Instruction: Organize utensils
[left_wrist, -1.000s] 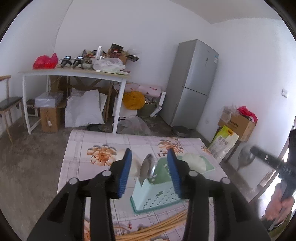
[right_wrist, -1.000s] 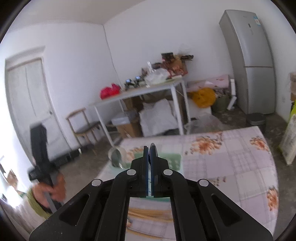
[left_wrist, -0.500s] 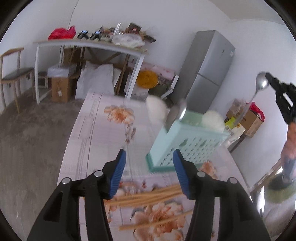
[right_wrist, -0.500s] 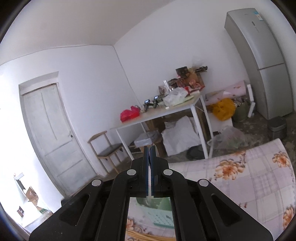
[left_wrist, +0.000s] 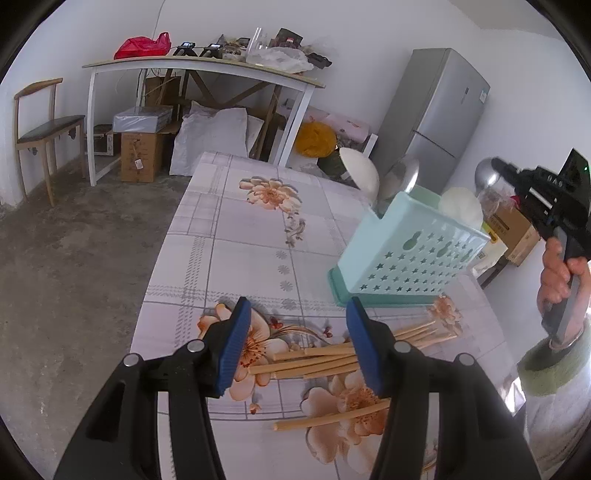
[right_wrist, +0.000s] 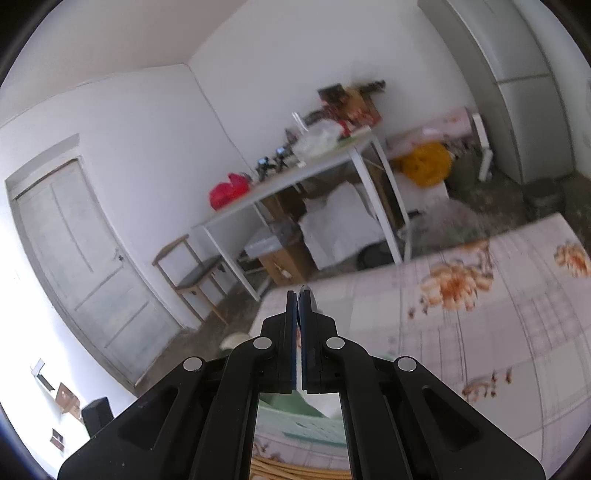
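Observation:
Several wooden chopsticks (left_wrist: 325, 360) lie loose on the floral tablecloth (left_wrist: 251, 236). My left gripper (left_wrist: 297, 314) hovers open just above them, with nothing between its blue pads. Behind them a teal perforated utensil holder (left_wrist: 406, 258) holds two white spoons (left_wrist: 360, 170) and a metal one (left_wrist: 404, 175). My right gripper (left_wrist: 498, 166), carried by a hand (left_wrist: 557, 269), is in the air to the holder's right, shut on a metal spoon (left_wrist: 485, 175). In the right wrist view the right gripper (right_wrist: 298, 295) is shut, a sliver of the metal spoon (right_wrist: 307, 291) at its tip.
One more chopstick (left_wrist: 332, 417) lies apart, nearer me. Beyond the table's far edge are a bare floor, a white desk (left_wrist: 207, 68) piled with clutter, boxes, a chair (left_wrist: 44, 129) and a fridge (left_wrist: 432, 114). A door (right_wrist: 85, 266) is on the left wall.
My left gripper has sunk toward the chopsticks and its jaws stand wider. The right gripper has lifted the metal spoon higher beside the holder, and its view has rolled.

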